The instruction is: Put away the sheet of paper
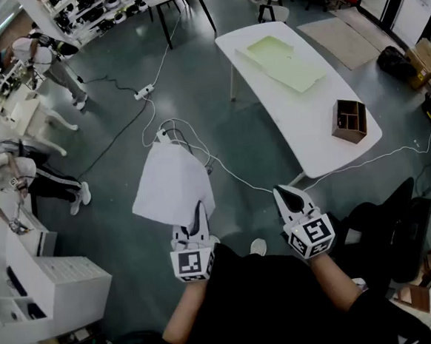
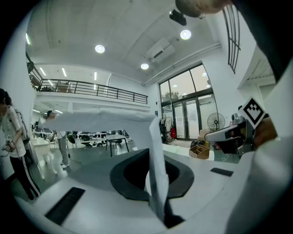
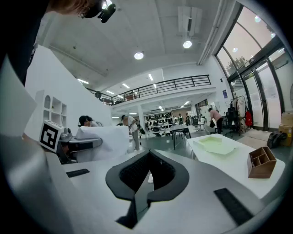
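One sheet of paper [image 1: 170, 180], white, is off the tabletop and held in the air above the grey floor [image 1: 220, 137]. Its near edge is clamped in the left hand-held gripper [image 1: 198, 210]. The rest of the sheet spreads forward and to the left of that gripper. In the left gripper view, a creased edge of the sheet runs down into the closed jaws, and the sheet stretches across the view above them.

There are two hand-held grippers, one in each of the person's hands. The right hand-held gripper [image 1: 282, 193] is level with the left one and well apart from the sheet. Its jaws are pressed together with nothing between them, as the right gripper view confirms.

One white tabletop [image 1: 301, 124] stands ahead and to the right, and it carries two items. One pale green tray [image 1: 281, 62] lies flat towards the far end. One brown wooden box [image 1: 349, 120] with open compartments stands near the right edge, well apart from the tray.

On the floor, white cables run from one power strip [image 1: 144, 92] to the tabletop's near end. One black chair [image 1: 394, 228] stands at the right, close to the person. One white cabinet [image 1: 53, 280] stands at the lower left. Two other people are in the head view. One person [image 1: 43, 58] stands at the upper left, and another person [image 1: 15, 176] is at the left edge.
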Available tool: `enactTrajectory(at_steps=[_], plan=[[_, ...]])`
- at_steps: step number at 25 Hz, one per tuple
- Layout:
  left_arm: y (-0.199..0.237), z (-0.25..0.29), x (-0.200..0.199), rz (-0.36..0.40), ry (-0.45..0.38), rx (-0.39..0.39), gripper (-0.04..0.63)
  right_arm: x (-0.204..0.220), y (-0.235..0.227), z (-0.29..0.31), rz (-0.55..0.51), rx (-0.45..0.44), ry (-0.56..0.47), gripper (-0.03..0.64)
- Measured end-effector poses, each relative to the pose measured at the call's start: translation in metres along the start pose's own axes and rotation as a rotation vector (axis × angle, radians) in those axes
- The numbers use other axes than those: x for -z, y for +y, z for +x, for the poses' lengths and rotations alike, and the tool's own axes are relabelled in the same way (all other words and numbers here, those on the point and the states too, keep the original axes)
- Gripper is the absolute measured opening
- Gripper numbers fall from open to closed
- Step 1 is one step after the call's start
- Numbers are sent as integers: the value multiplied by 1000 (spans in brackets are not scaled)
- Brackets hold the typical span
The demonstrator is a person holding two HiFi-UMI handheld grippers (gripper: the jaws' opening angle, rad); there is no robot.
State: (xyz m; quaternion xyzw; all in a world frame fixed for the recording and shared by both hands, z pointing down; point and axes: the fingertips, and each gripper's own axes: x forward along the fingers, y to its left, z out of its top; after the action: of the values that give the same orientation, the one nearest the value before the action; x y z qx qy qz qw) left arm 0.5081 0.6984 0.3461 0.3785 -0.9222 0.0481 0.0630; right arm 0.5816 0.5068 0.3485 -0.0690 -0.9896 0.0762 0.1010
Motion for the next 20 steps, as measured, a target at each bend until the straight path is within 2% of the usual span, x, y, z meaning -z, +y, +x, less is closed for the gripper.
enactTrajectory(at_steps=[3, 10, 16, 20], plan=[[4, -3, 0, 8, 8, -19, 2, 2, 2, 3, 6, -13, 1, -3], [26, -22, 8, 17, 50, -92, 2, 21, 2, 24, 154, -70, 26, -2], [48, -32, 23, -2, 101, -160, 3, 32, 18, 50, 92, -140, 89, -2], [62, -16, 26, -14, 83, -176, 3, 37, 20, 73, 70, -164, 117, -2]])
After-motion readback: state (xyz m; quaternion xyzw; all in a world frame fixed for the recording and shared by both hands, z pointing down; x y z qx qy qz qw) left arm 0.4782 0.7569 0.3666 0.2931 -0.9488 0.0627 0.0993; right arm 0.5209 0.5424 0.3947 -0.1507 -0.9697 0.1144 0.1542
